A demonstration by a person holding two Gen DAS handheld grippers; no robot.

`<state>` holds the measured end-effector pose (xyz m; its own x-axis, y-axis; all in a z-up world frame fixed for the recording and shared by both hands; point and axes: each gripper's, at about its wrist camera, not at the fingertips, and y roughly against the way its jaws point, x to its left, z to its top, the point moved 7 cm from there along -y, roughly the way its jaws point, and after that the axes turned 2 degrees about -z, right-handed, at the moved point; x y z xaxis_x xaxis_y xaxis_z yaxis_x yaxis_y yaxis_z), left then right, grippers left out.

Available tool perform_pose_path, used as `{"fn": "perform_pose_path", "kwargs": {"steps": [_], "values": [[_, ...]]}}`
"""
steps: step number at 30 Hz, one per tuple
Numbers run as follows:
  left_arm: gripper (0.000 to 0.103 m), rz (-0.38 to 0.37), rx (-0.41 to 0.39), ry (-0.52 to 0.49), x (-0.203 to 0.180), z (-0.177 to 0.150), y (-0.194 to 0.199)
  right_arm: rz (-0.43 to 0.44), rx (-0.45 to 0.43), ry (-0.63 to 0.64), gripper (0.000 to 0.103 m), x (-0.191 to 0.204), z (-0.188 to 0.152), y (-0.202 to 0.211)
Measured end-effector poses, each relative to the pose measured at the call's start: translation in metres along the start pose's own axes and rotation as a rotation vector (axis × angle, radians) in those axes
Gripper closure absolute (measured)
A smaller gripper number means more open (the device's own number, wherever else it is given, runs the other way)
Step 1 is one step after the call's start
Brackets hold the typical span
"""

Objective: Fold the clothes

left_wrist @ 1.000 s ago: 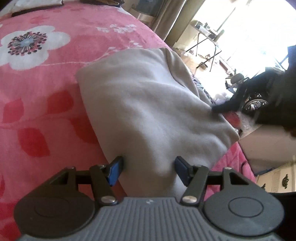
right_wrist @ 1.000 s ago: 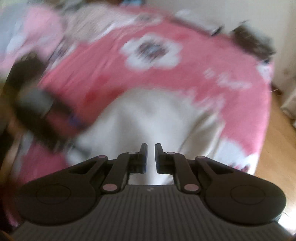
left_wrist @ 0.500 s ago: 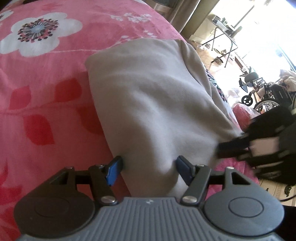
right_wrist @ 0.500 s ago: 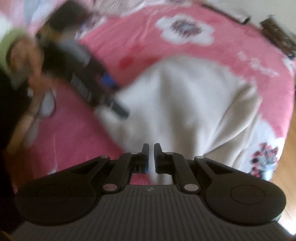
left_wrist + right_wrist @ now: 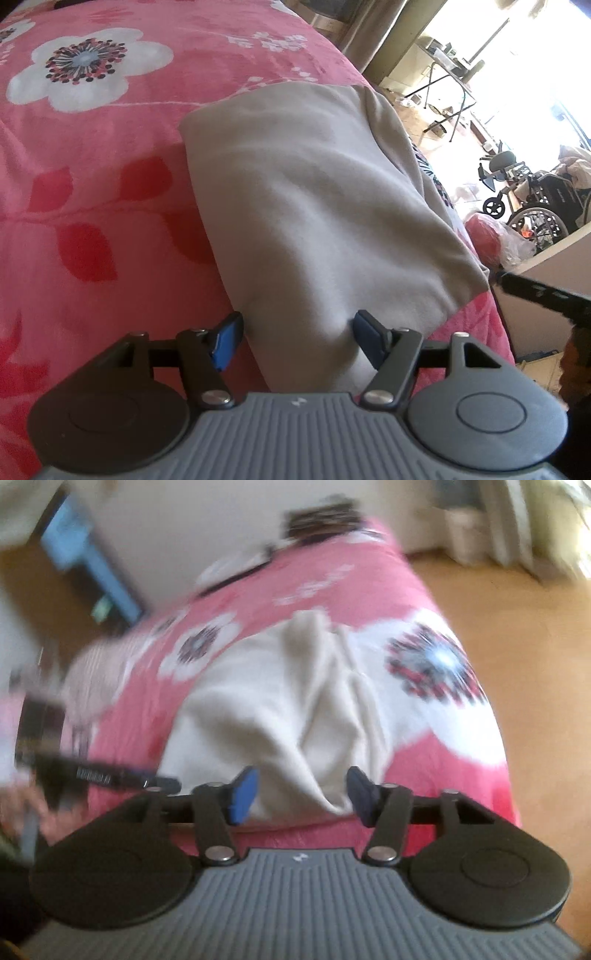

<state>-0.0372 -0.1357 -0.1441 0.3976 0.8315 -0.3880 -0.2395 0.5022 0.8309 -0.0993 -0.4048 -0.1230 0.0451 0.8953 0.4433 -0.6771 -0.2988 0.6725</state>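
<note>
Both grippers straddle the near edge of the beige garment (image 5: 317, 206). Left gripper (image 5: 297, 341) stands spread, its blue pads either side of the cloth's near left corner, not pressing. Right gripper (image 5: 301, 794) has its jaws opening, with a bunched corner of the cloth between them; the blur hides whether the pads touch.

Likely risk: closing now on the bunched part would catch several layers or only the top one, and the fold would come out crooked or pull apart.

Folded to a rough rectangle, the garment lies on the pink floral bedspread (image 5: 92, 229), beside the bed's right edge, its long axis running from near to far.
</note>
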Motion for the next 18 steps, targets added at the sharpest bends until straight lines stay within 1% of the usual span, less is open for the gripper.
{"fn": "perform_pose_path", "kwargs": {"steps": [1,4,5,6,8,11,13,14,15,16,18], "values": [[0.035,0.009,-0.001,0.003,-0.001,0.000,0.000,-0.009,0.003,-0.034,0.048,-0.004,-0.005,-0.009],[0.037,0.034,-0.004,0.009,-0.003,0.001,0.000,-0.014,0.018,-0.058,0.050,-0.013,-0.010,-0.029],[0.040,0.041,-0.006,0.009,-0.005,0.001,0.001,-0.014,0.025,-0.056,0.058,-0.013,-0.009,-0.035],[0.042,0.048,-0.008,0.008,-0.006,0.001,0.001,-0.018,0.025,-0.053,0.063,-0.013,-0.010,-0.038],[0.043,0.065,-0.012,0.004,-0.010,0.001,0.002,-0.023,0.015,-0.039,0.077,-0.011,-0.013,-0.031],[0.045,0.079,-0.016,0.001,-0.012,0.001,0.002,-0.022,0.001,-0.027,0.080,-0.006,-0.014,-0.016],[0.048,0.084,-0.023,0.002,-0.013,0.002,0.002,-0.018,0.000,-0.046,0.083,-0.008,-0.015,-0.014],[0.053,0.089,-0.034,0.000,-0.014,0.003,0.004,-0.012,0.002,-0.062,0.089,-0.010,-0.014,-0.017],[0.057,0.094,-0.052,-0.011,-0.016,0.006,0.007,0.002,-0.002,-0.083,0.091,-0.011,-0.012,-0.018],[0.060,0.099,-0.069,-0.023,-0.018,0.008,0.010,0.018,-0.021,-0.096,0.092,-0.010,-0.007,-0.016],[0.063,0.108,-0.102,-0.044,-0.022,0.013,0.016,0.068,-0.103,-0.071,0.093,0.003,0.012,0.002]]}}
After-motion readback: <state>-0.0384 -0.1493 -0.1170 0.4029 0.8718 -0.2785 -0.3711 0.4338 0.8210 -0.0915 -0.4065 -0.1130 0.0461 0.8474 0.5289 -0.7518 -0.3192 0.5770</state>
